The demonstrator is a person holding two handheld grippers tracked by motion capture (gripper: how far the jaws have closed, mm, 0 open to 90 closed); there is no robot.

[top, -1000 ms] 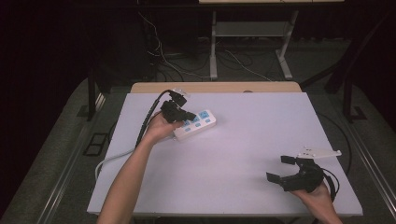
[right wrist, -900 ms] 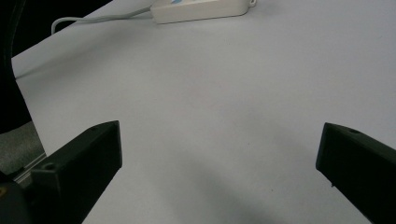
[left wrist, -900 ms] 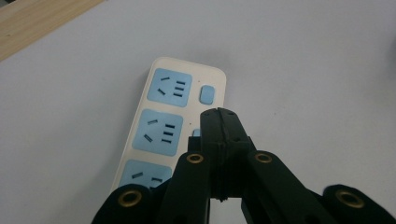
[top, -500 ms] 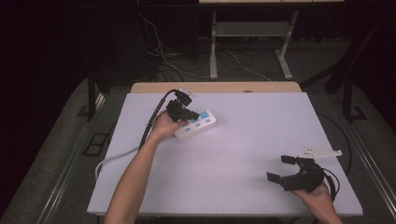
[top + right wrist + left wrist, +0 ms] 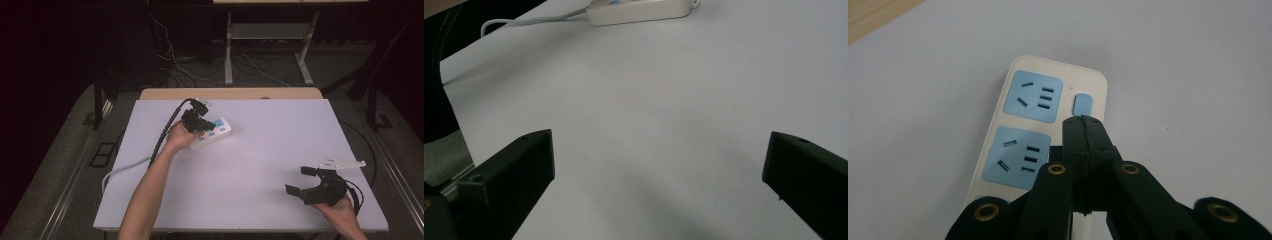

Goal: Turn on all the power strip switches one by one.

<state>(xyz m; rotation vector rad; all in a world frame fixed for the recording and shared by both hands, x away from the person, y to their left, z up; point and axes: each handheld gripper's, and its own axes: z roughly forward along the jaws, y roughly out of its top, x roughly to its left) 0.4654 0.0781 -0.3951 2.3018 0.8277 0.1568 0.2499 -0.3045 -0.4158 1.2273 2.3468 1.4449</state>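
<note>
A white power strip with blue sockets lies on the white table, left of its middle and towards the far side. My left gripper hangs over it, shut with nothing between the jaws. In the left gripper view the closed tips sit right at the near edge of the small blue switch beside the sockets of the power strip; contact is unclear. My right gripper rests open near the table's front right corner, empty, pointing towards the far-off strip.
The strip's white cord runs left and off the table's left edge, and shows as the cord in the right gripper view. A wooden board borders the far edge. A metal desk frame and floor cables lie beyond.
My left gripper has sunk a little towards the power strip and shifted slightly right. The right gripper has stayed where it was.
</note>
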